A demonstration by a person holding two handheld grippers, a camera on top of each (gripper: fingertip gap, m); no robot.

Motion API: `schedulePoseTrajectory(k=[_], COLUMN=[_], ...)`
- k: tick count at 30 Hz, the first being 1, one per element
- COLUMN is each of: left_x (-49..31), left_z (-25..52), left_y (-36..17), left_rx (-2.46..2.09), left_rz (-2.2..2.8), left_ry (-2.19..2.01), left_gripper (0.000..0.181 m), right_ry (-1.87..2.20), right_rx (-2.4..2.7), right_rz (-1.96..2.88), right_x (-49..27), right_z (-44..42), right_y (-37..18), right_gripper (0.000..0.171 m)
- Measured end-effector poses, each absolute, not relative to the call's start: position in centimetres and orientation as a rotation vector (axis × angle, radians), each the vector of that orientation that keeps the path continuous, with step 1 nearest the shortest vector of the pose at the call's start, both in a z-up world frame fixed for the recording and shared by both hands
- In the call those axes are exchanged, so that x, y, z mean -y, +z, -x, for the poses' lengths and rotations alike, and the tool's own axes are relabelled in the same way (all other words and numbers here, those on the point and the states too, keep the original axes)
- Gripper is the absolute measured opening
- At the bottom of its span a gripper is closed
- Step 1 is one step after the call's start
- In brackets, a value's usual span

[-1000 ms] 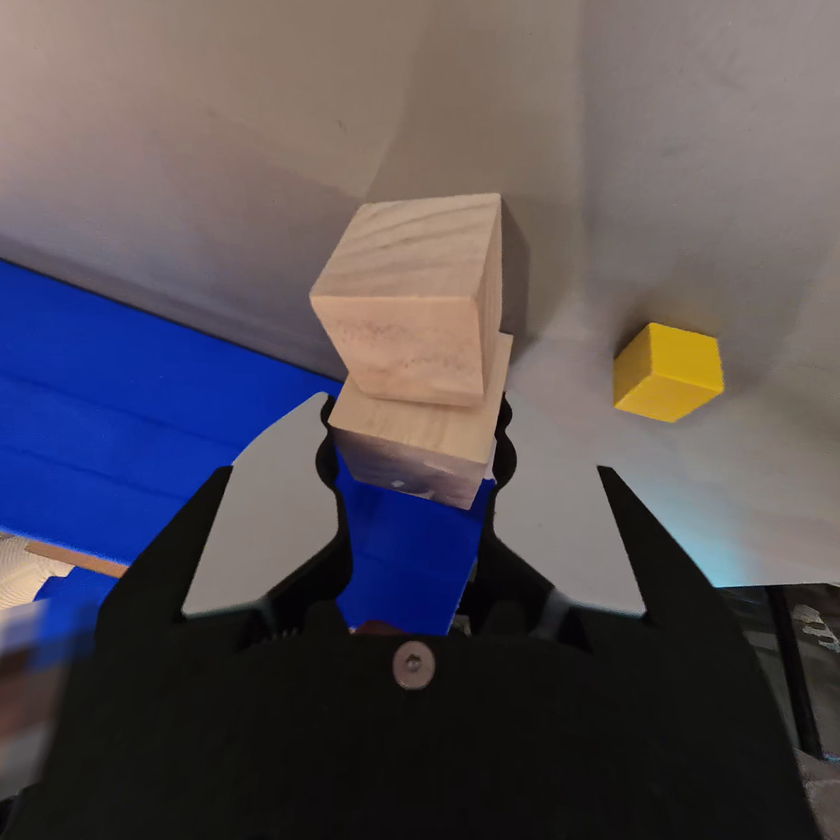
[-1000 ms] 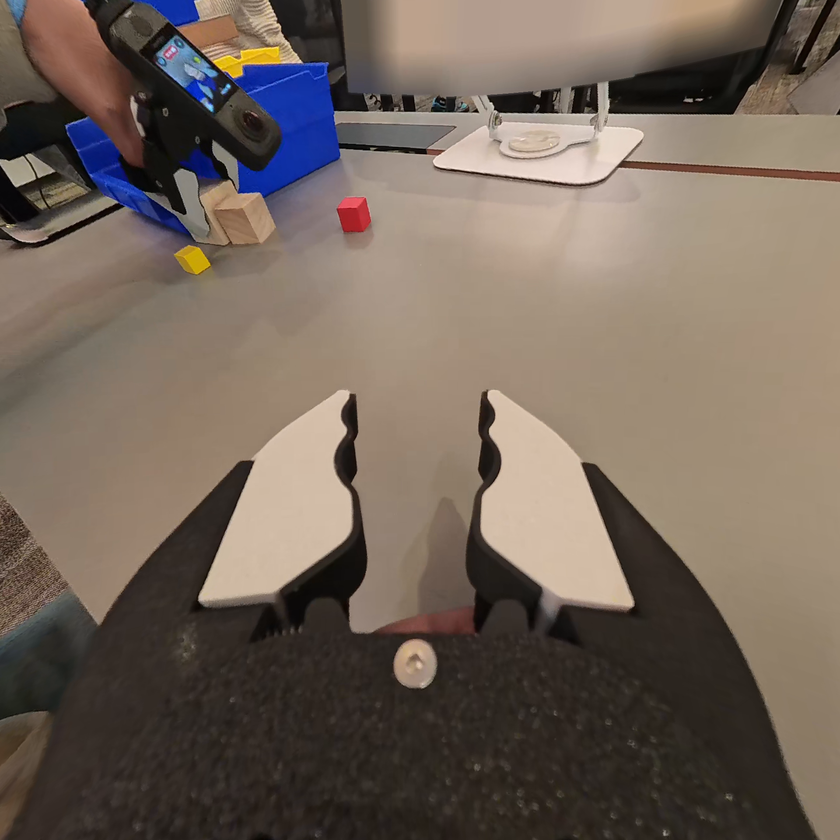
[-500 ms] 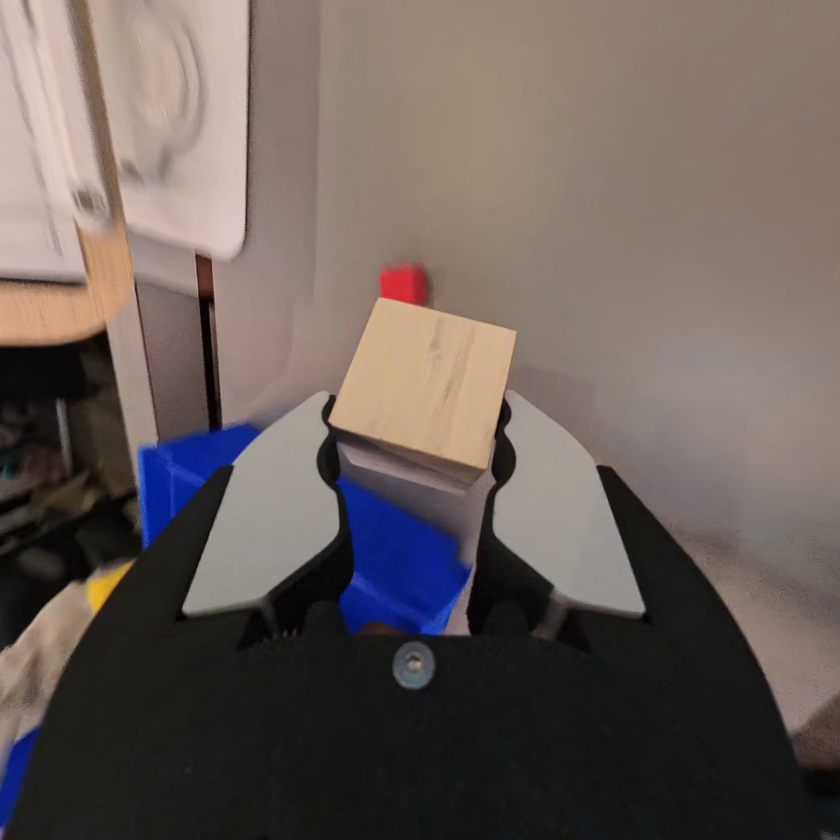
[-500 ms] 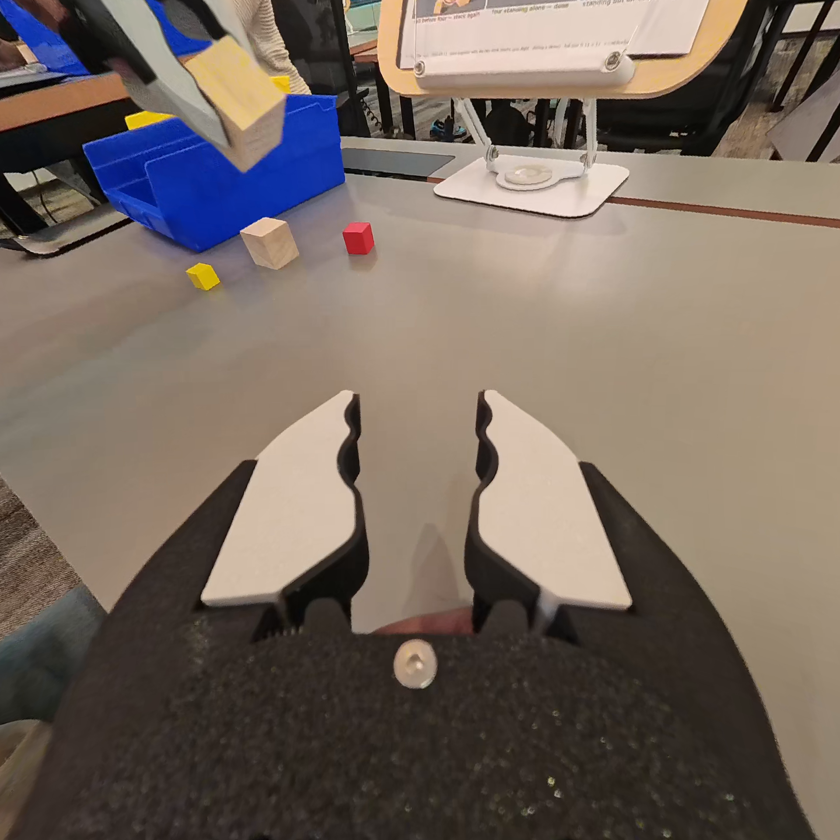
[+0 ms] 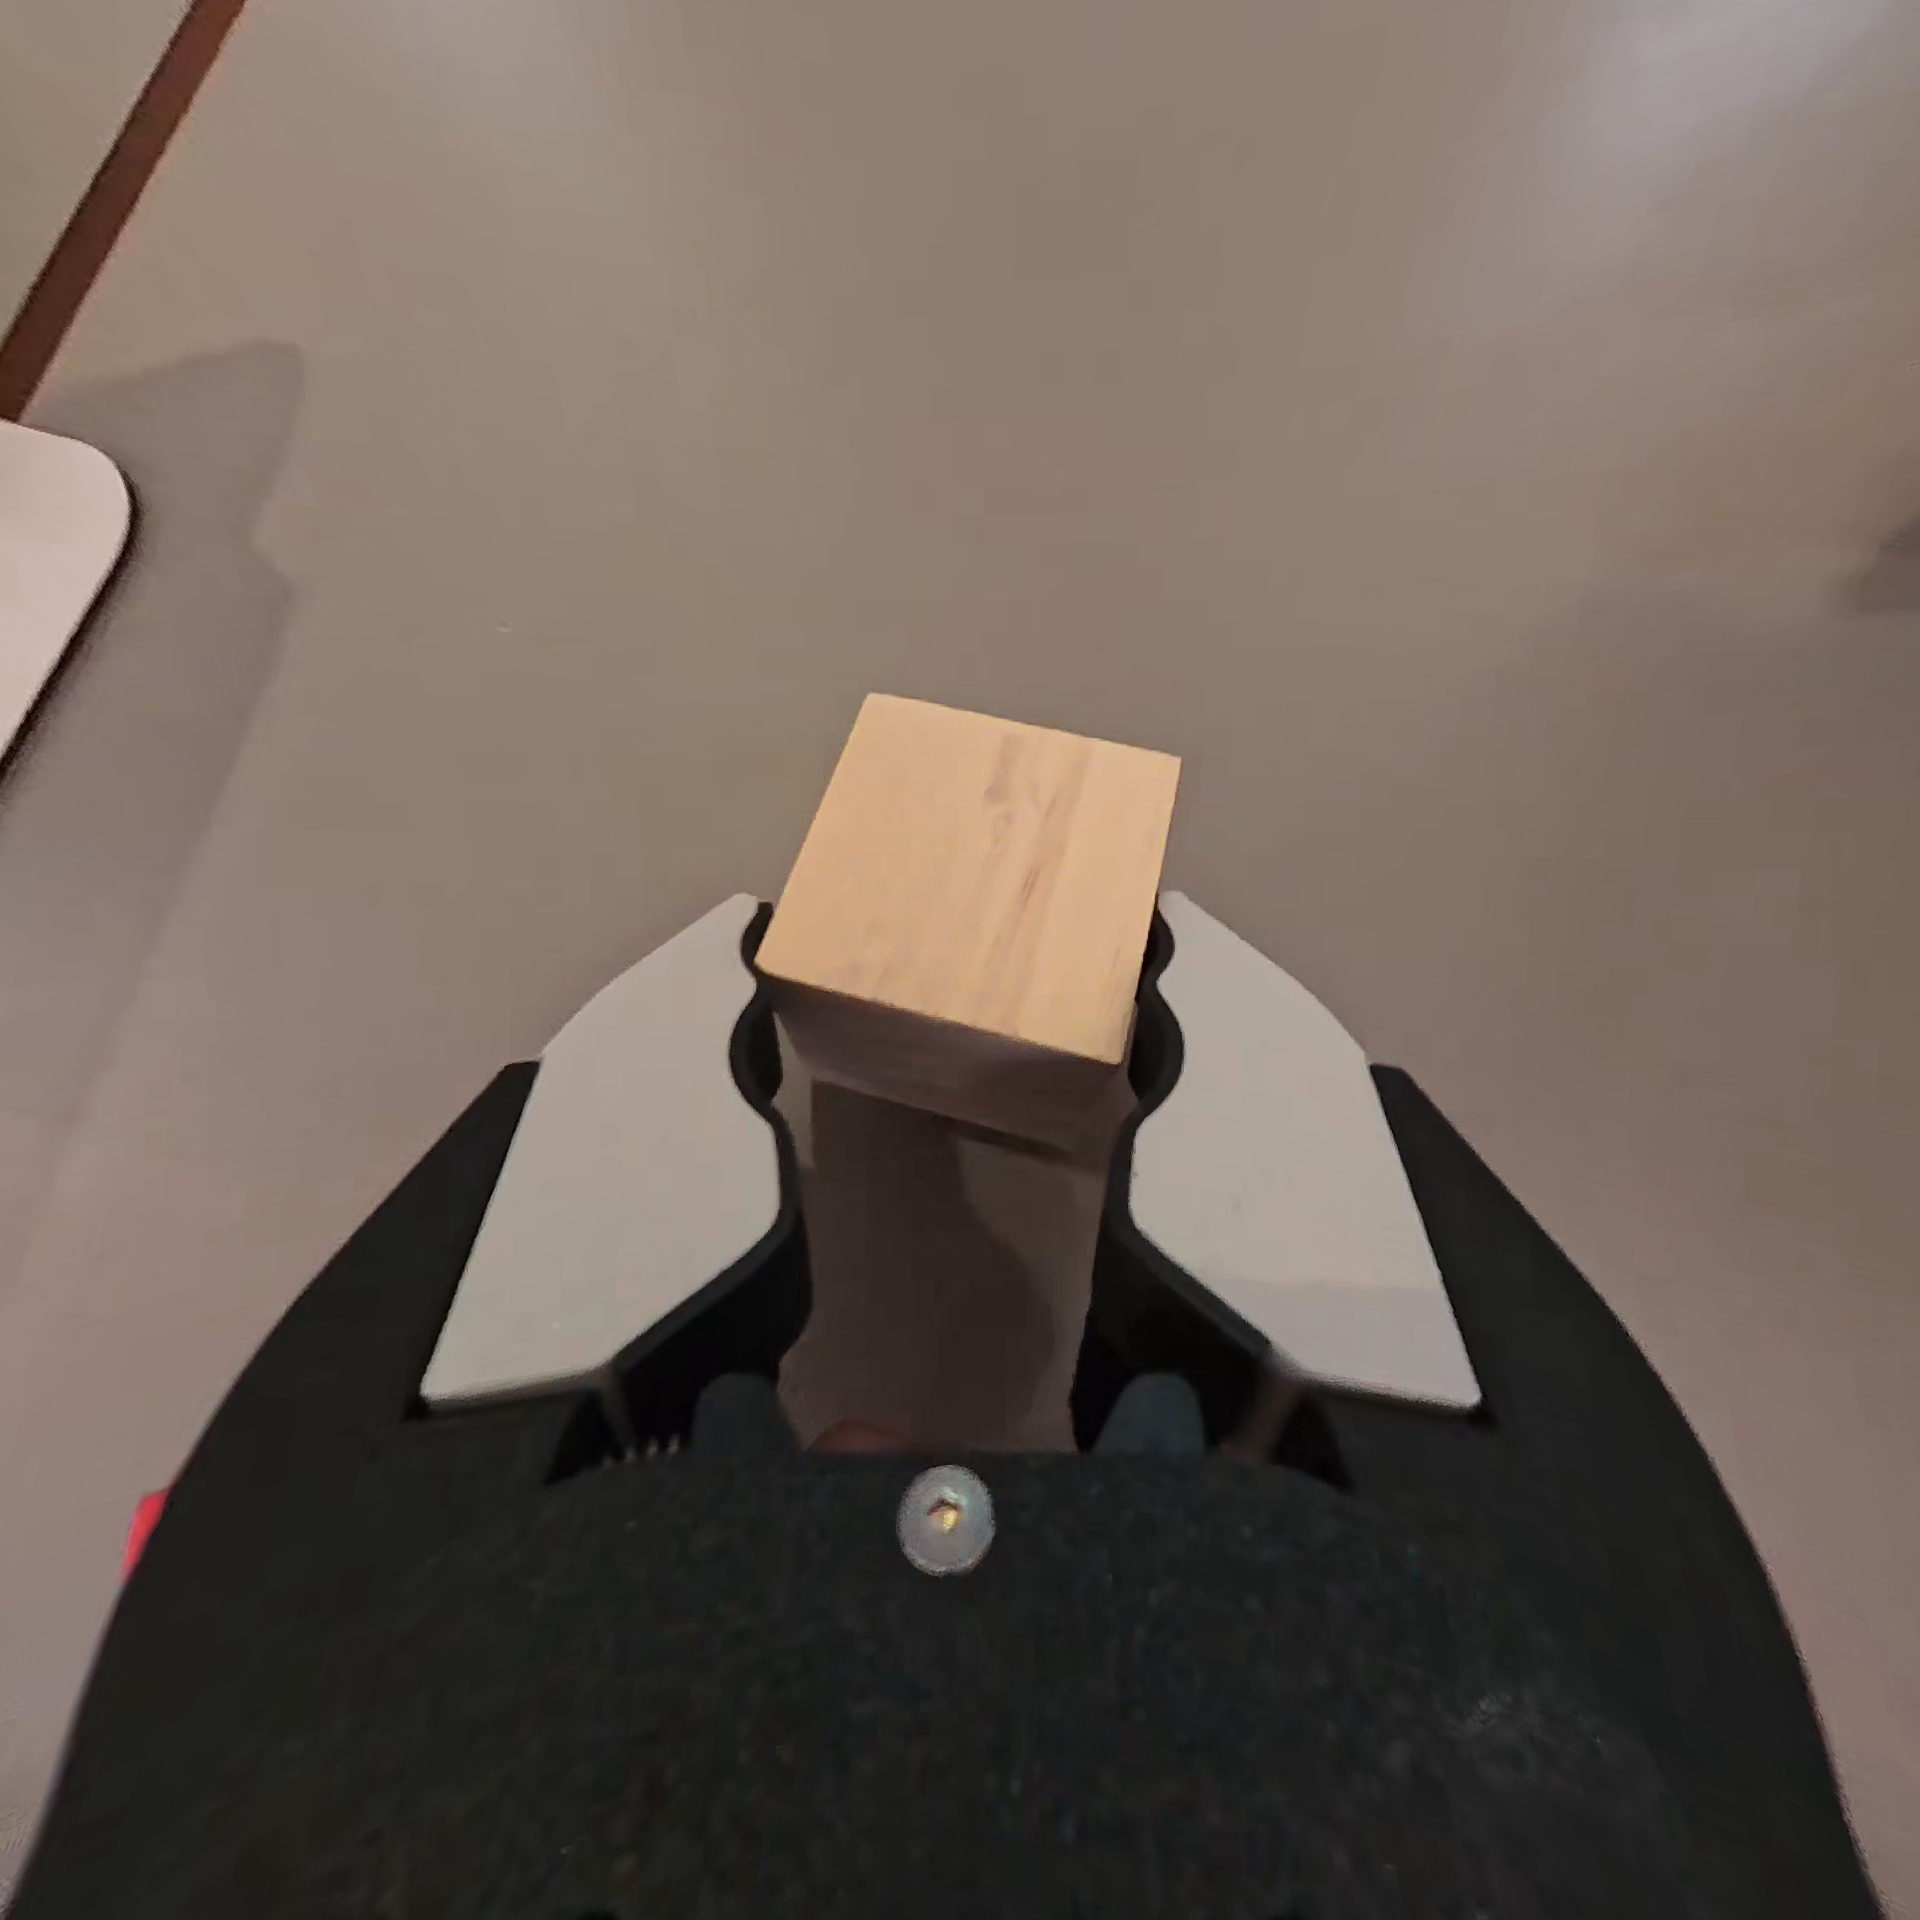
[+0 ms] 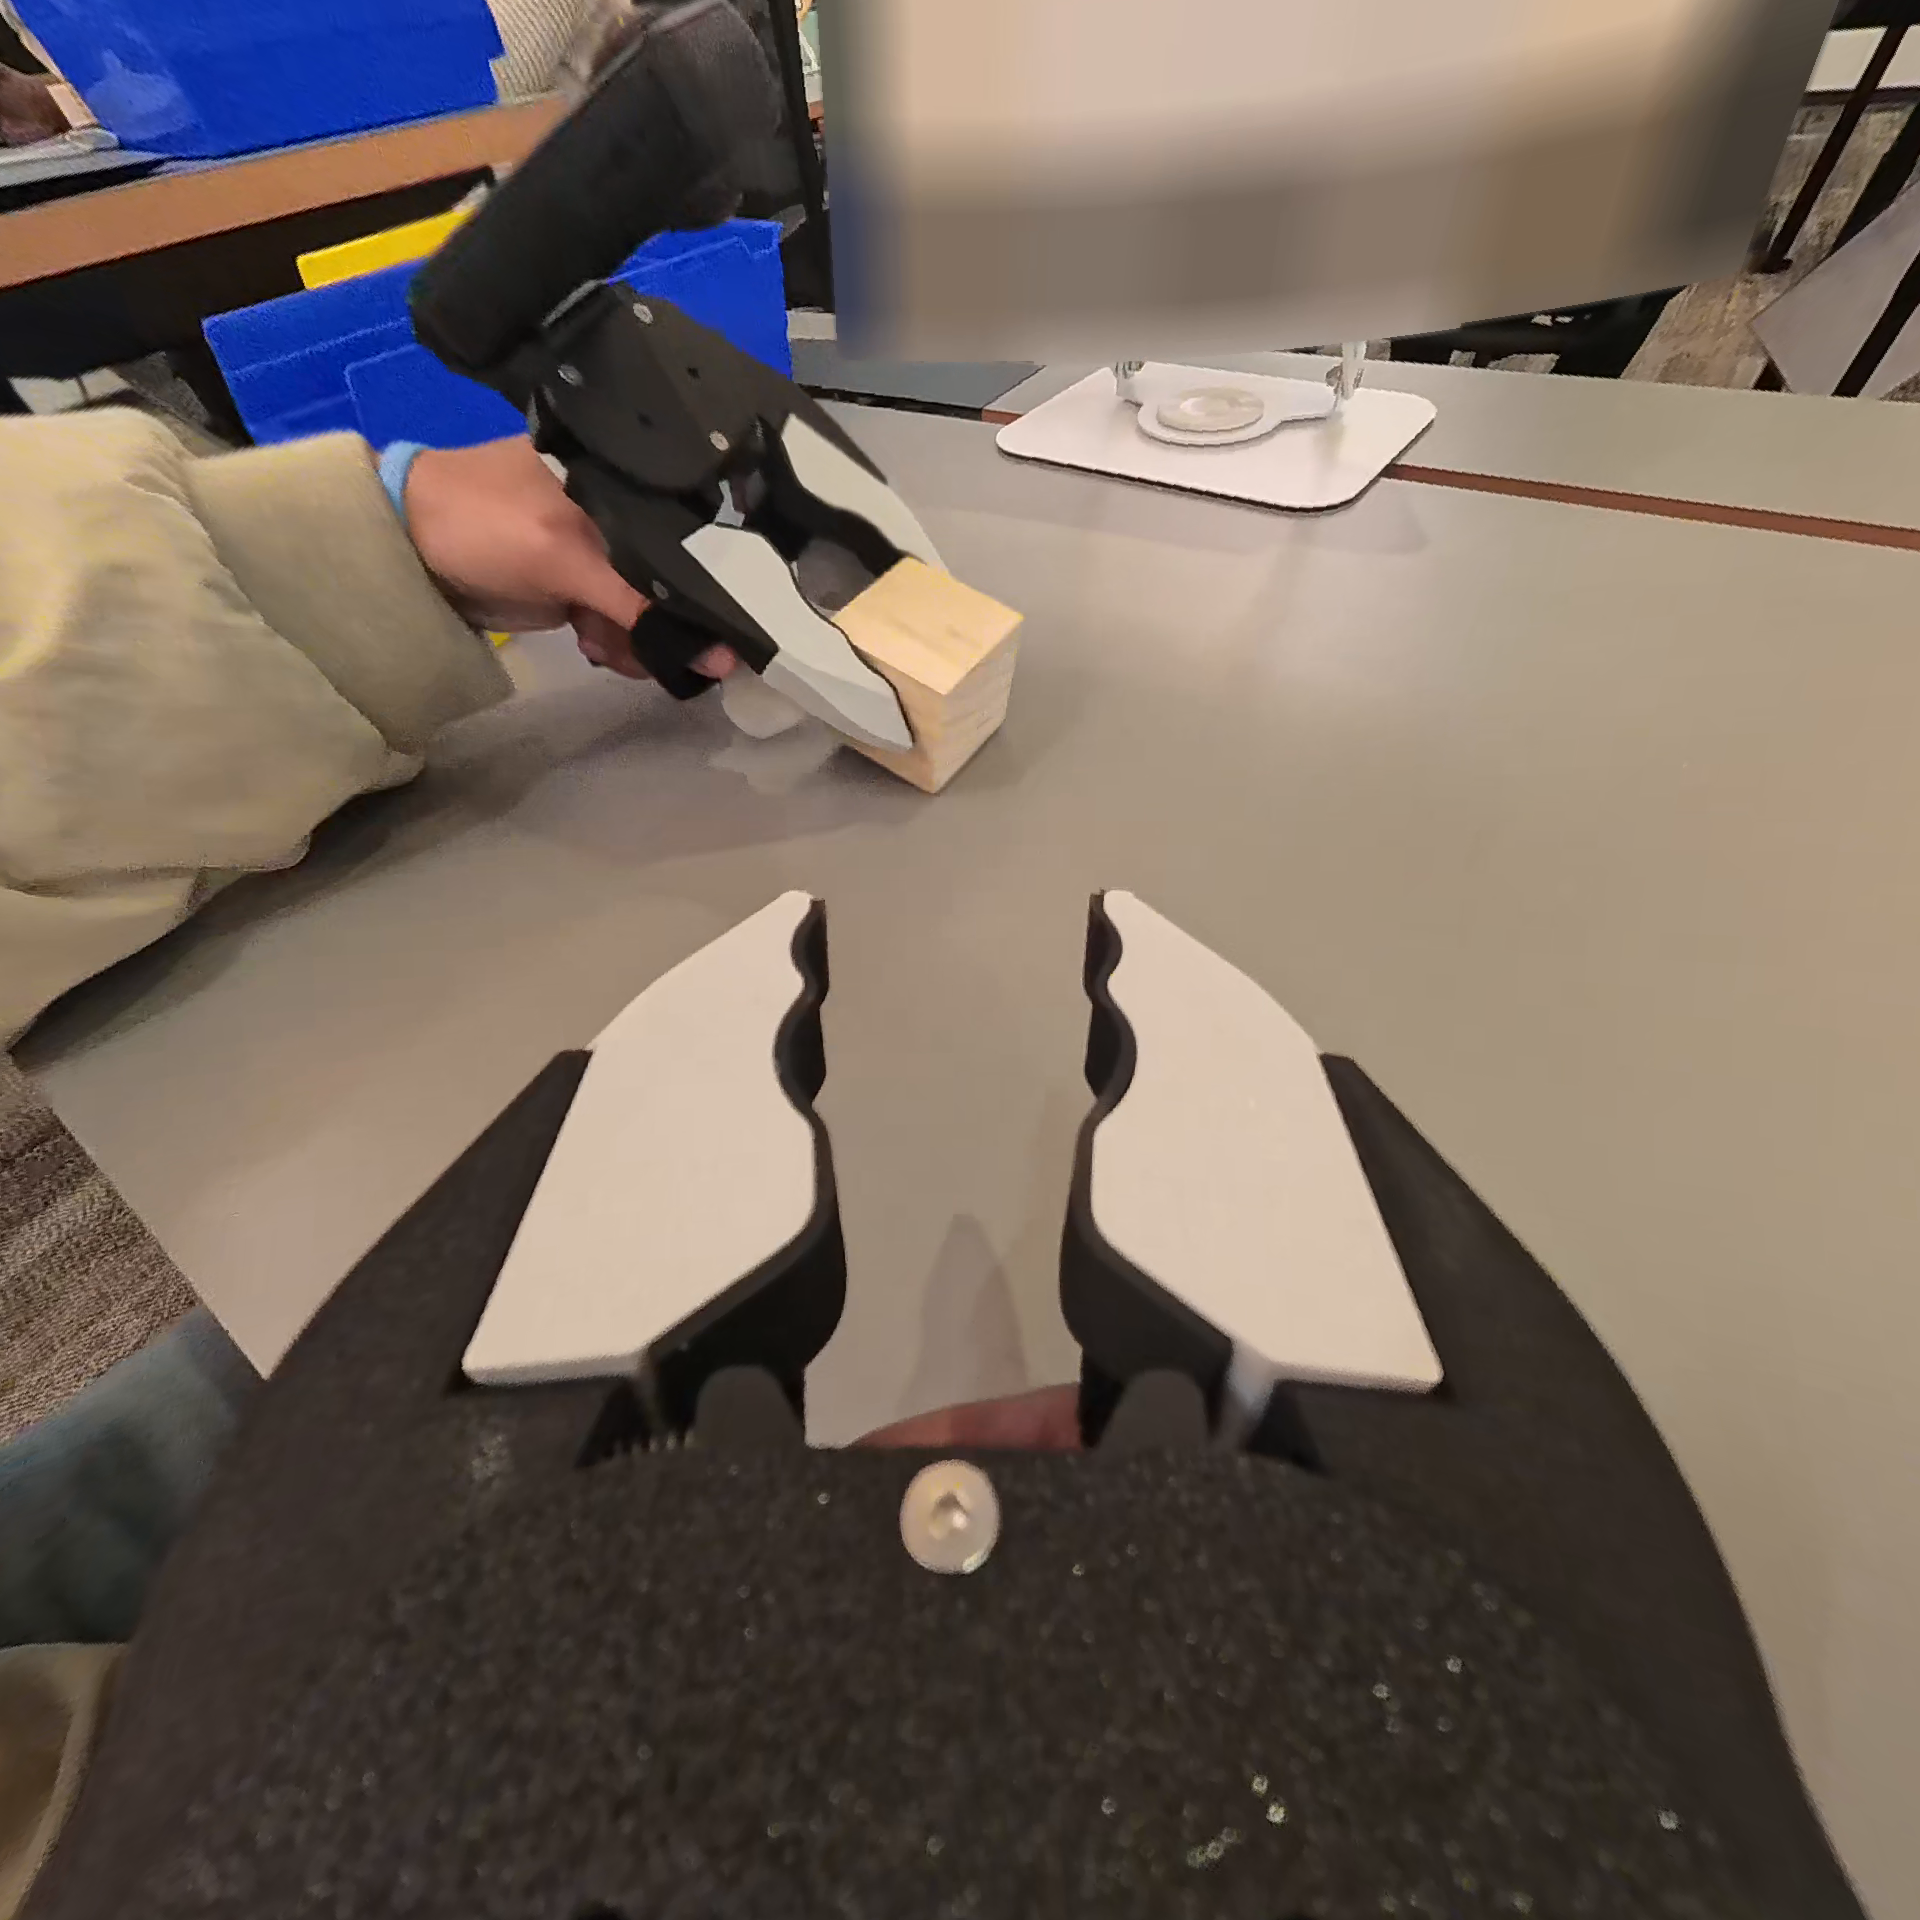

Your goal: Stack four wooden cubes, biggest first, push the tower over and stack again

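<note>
At the left, the left gripper stays out of the story's past and simply clamps the big wooden cube low on the grey table, likely seating it as the tower's base, while the right gripper hovers apart and empty.

The left tool is clamped on a wooden cube, tilted downward, gripped by a bare hand in a beige sleeve. The right tool hovers level, jaws parted and empty.
</note>
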State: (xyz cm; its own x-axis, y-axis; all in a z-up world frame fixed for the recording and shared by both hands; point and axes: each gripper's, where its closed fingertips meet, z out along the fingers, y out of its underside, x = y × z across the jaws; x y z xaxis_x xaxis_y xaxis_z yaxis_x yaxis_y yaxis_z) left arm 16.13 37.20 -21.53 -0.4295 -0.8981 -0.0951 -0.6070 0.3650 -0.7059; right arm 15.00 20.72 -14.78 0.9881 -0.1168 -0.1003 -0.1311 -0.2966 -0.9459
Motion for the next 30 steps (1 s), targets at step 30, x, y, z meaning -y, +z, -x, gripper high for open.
schedulePoseTrajectory(k=[30], left_x=[-55.4], left_z=[-0.9], left_y=[-21.3], left_rx=[-0.808], left_rz=[2.136], left_ry=[-0.179], left_gripper=[0.074], right_ry=[0.017], right_rx=[-0.112], right_rz=[1.935], right_x=[-21.7], right_z=[-14.2], right_y=[-15.7], right_gripper=[0.048])
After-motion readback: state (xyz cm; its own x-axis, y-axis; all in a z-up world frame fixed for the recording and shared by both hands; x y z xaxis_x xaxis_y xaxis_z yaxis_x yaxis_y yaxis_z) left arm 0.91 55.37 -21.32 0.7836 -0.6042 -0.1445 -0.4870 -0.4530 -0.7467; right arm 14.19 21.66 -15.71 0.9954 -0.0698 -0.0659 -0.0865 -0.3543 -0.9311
